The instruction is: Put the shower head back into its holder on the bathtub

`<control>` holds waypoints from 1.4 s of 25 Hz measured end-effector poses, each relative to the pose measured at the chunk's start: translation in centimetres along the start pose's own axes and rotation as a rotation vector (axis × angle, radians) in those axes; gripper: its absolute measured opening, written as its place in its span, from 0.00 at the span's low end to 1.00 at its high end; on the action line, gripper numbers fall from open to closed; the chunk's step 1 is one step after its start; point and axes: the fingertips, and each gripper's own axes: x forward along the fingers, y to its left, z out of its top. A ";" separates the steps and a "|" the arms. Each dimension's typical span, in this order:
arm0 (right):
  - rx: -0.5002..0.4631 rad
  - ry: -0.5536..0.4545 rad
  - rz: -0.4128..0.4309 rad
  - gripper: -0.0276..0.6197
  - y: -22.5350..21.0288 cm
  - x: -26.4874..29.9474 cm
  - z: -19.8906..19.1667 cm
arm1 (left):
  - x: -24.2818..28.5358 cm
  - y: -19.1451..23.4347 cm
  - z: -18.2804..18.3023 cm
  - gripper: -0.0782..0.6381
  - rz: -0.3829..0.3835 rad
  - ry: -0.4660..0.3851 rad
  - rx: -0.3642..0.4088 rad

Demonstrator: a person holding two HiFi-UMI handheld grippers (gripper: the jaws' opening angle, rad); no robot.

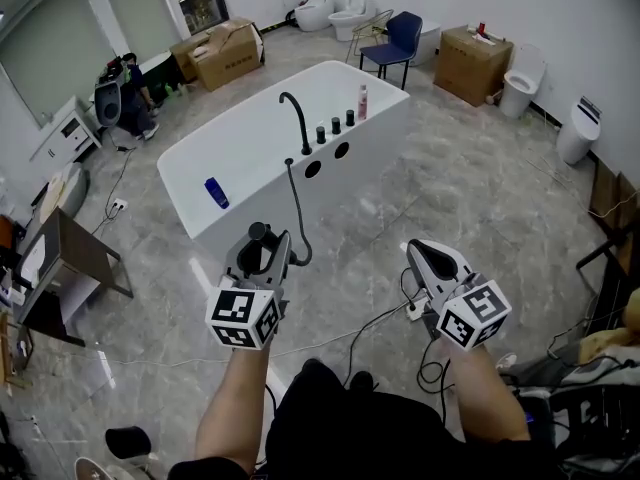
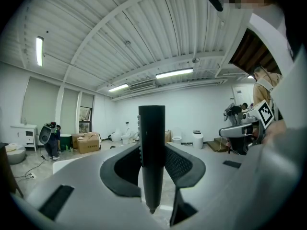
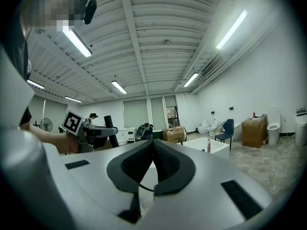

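Observation:
The white bathtub [image 1: 240, 133] stands in the middle of the floor, with a black curved faucet [image 1: 297, 118] and knobs [image 1: 336, 127] on its near rim. My left gripper [image 1: 262, 246] is short of the tub and is shut on the black stick-shaped shower head [image 1: 258, 232]. A black hose [image 1: 297, 213] runs from it up to the rim beside the faucet. In the left gripper view the shower head [image 2: 152, 147] stands upright between the pads of the left gripper [image 2: 152, 153]. My right gripper [image 1: 420, 253] is shut and empty, pads together [image 3: 152, 145]. The tub [image 3: 213, 147] lies ahead of it.
A blue bottle [image 1: 216, 193] lies inside the tub and a pink bottle [image 1: 362, 101] stands on its rim. A power strip [image 1: 411, 311] with cables lies on the floor by the right gripper. Boxes [image 1: 225, 53], a blue chair [image 1: 395, 40] and toilets [image 1: 520, 78] ring the room.

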 end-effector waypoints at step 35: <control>0.035 0.128 0.045 0.06 -9.5 35.0 0.5 | 23.6 25.2 0.5 0.31 -0.020 -0.033 -0.028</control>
